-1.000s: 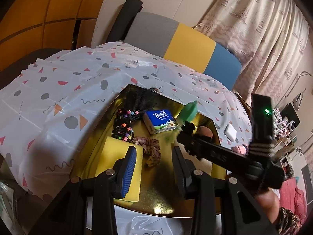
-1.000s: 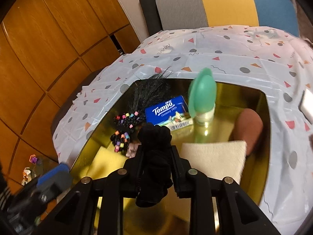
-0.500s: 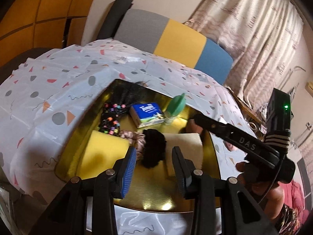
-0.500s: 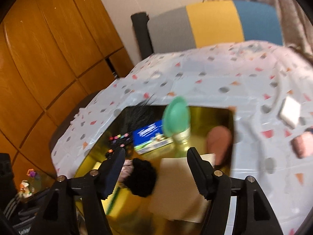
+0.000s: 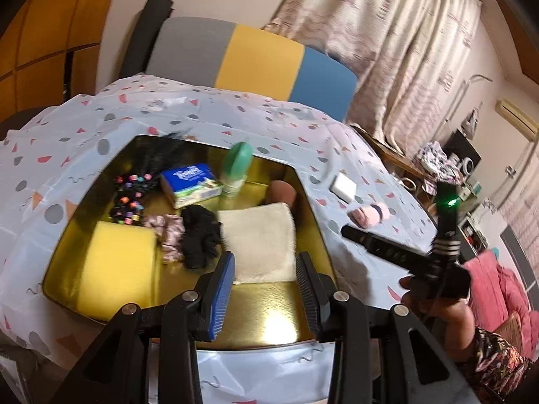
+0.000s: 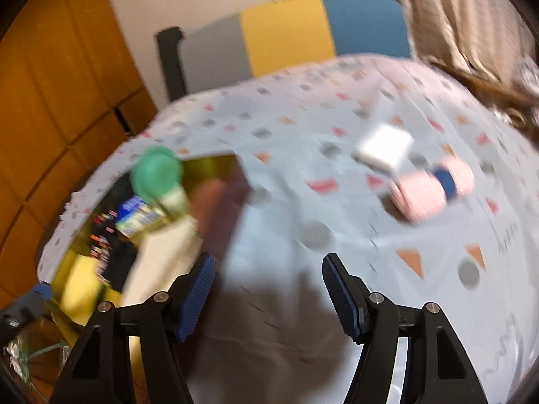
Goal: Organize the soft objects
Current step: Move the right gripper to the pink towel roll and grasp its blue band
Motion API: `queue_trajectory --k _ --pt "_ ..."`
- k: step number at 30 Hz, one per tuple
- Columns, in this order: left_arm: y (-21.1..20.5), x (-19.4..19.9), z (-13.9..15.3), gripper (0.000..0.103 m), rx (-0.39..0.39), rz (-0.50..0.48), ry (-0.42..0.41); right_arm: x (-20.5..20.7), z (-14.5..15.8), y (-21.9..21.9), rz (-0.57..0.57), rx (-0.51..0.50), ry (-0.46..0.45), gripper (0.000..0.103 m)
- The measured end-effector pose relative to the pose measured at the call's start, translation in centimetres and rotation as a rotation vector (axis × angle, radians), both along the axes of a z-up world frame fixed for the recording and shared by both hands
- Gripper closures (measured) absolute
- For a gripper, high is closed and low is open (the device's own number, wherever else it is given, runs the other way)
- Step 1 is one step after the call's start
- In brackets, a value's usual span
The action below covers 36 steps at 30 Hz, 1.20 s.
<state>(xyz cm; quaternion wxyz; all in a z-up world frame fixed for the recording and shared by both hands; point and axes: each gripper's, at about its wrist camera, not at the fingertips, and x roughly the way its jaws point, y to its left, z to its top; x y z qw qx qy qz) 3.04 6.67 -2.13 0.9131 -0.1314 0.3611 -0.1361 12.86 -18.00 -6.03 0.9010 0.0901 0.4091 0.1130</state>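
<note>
A gold tray (image 5: 269, 316) holds a yellow sponge (image 5: 118, 266), a pink scrunchie (image 5: 166, 235), a black scrunchie (image 5: 200, 235), a cream cloth (image 5: 259, 239), a brown sponge (image 5: 281, 192), a tissue pack (image 5: 190, 183), a green-capped bottle (image 5: 237, 165) and beaded hair ties (image 5: 129, 198). My left gripper (image 5: 264, 279) is open and empty above the tray's near edge. My right gripper (image 6: 267, 289) is open and empty over the tablecloth, right of the tray (image 6: 215, 165). A pink rolled item (image 6: 431, 188) and a white pad (image 6: 384, 148) lie ahead of it.
The table has a patterned white cloth (image 5: 67, 128). A grey, yellow and blue chair back (image 5: 252, 57) stands behind it. Curtains (image 5: 387, 33) hang at the back right. The pink rolled item (image 5: 369, 213) and white pad (image 5: 343, 187) lie right of the tray.
My right gripper opened and let go of the black scrunchie, which now lies in the tray beside the pink scrunchie. The right gripper then swung right, over the tablecloth.
</note>
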Motion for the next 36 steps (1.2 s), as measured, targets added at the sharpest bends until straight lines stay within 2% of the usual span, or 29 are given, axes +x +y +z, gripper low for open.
queue_trajectory --k 7,13,20,26,29,33,35,36 --pt "-5.0 0.7 -0.2 0.065 0.004 -0.126 0.036 -0.2 -3.0 -6.3 -0.143 -0.022 0.070 0.036" --pt "-9.1 1.0 0.0 0.065 0.016 -0.215 0.050 2.1 -2.9 -11.5 -0.290 -0.024 0.094 0.034" --pt "-10.5 1.1 -0.2 0.065 0.020 -0.212 0.077 8.4 -1.3 -14.9 -0.413 0.064 0.085 0.027" --pt "-10.4 1.4 -0.3 0.065 0.042 -0.184 0.092 13.4 -3.1 -14.5 -0.436 0.064 0.160 0.027" --pt "-10.3 1.6 -0.4 0.065 0.046 -0.174 0.100 13.9 -3.9 -14.6 -0.431 0.046 0.167 0.034" --pt "-11.0 2.1 -0.7 0.065 0.056 -0.177 0.116 13.6 -4.2 -14.7 -0.378 0.002 0.131 0.044" --pt "-11.5 2.4 -0.7 0.065 0.060 -0.181 0.121 13.1 -4.2 -15.0 -0.336 -0.008 0.113 0.055" --pt "-11.7 2.5 -0.6 0.065 0.061 -0.184 0.122 13.0 -4.1 -15.2 -0.324 -0.007 0.110 0.057"
